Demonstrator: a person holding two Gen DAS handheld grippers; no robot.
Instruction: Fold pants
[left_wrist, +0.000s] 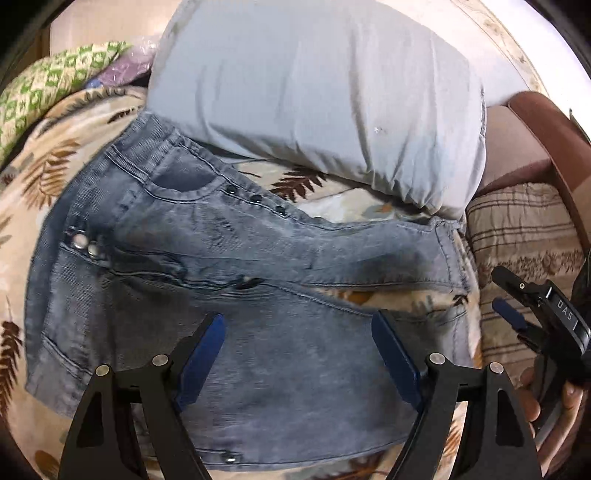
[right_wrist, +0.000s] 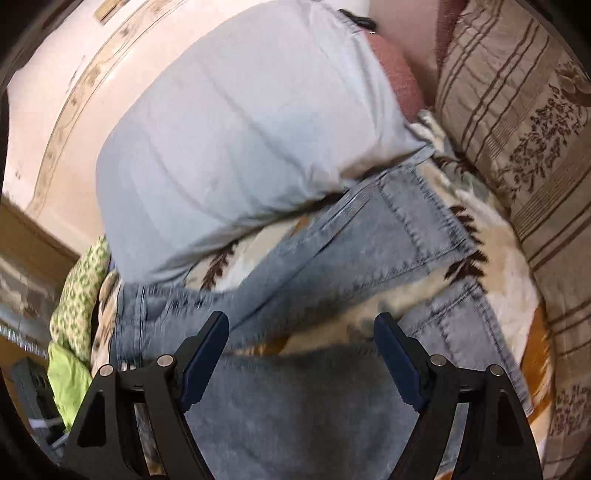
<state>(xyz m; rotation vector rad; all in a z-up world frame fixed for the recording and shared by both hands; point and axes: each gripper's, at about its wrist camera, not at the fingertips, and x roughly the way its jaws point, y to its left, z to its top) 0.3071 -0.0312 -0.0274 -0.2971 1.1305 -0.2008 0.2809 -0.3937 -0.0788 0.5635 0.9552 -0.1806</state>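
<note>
A pair of faded blue-grey ribbed denim pants (left_wrist: 207, 266) lay spread across a cream blanket printed with brown fern leaves (left_wrist: 48, 166), filling the centre and lower half of the left wrist view, the waistband with its metal studs at the left and the two legs running toward the right. In the right wrist view the hemmed leg ends (right_wrist: 417, 225) sat at centre right, stitching plain along each cuff, with a strip of blanket showing between the legs. The left gripper (left_wrist: 299, 354) hung over the nearer leg, its black fingers with blue pads (left_wrist: 203, 354) spread wide and holding nothing. The right gripper (right_wrist: 303, 358) was likewise splayed wide over the cloth, grasping nothing; it also appeared at the right edge of the left wrist view (left_wrist: 517, 317), with a bare hand (left_wrist: 546, 398) below it. A plump pale grey pillow (left_wrist: 314, 92) in smooth creased cotton lay along the upper centre, touching the far leg. A beige brown-striped cushion (right_wrist: 524, 155) sat at the right edge, and a green-and-white patterned cloth (left_wrist: 48, 88) bunched at upper left.
</note>
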